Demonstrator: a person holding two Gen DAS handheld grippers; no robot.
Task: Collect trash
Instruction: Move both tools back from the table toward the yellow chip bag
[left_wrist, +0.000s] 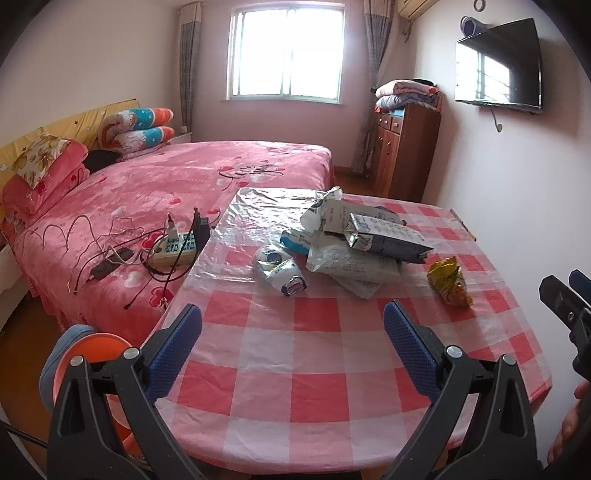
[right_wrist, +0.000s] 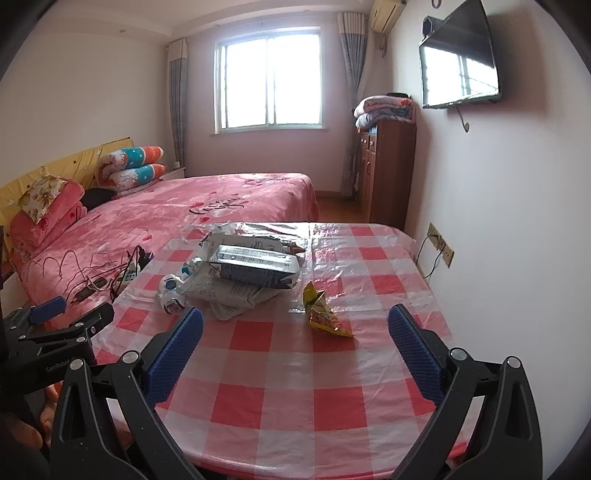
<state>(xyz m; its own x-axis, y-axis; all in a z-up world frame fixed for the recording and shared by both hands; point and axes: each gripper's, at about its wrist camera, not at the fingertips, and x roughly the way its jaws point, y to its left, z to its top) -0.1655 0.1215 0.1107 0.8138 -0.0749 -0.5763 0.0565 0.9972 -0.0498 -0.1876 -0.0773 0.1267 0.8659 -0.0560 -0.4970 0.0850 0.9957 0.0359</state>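
Note:
A pile of trash lies on the red-and-white checked table (left_wrist: 295, 369): a silver foil bag (left_wrist: 384, 240) on top of white printed wrappers (left_wrist: 351, 264), a crumpled white-and-blue wrapper (left_wrist: 279, 269) to the left, and a yellow snack wrapper (left_wrist: 448, 282) to the right. The right wrist view shows the same foil bag (right_wrist: 255, 267), white-and-blue wrapper (right_wrist: 171, 291) and yellow wrapper (right_wrist: 321, 312). My left gripper (left_wrist: 291, 325) is open and empty over the near table. My right gripper (right_wrist: 295, 326) is open and empty, just short of the yellow wrapper.
A pink bed (left_wrist: 166, 192) adjoins the table's left side, with a power strip and cables (left_wrist: 173, 247) on it. An orange bin (left_wrist: 92, 354) stands low at the left. The wall with a socket (right_wrist: 441, 243) borders the table's right. A wooden cabinet (left_wrist: 406, 147) stands behind.

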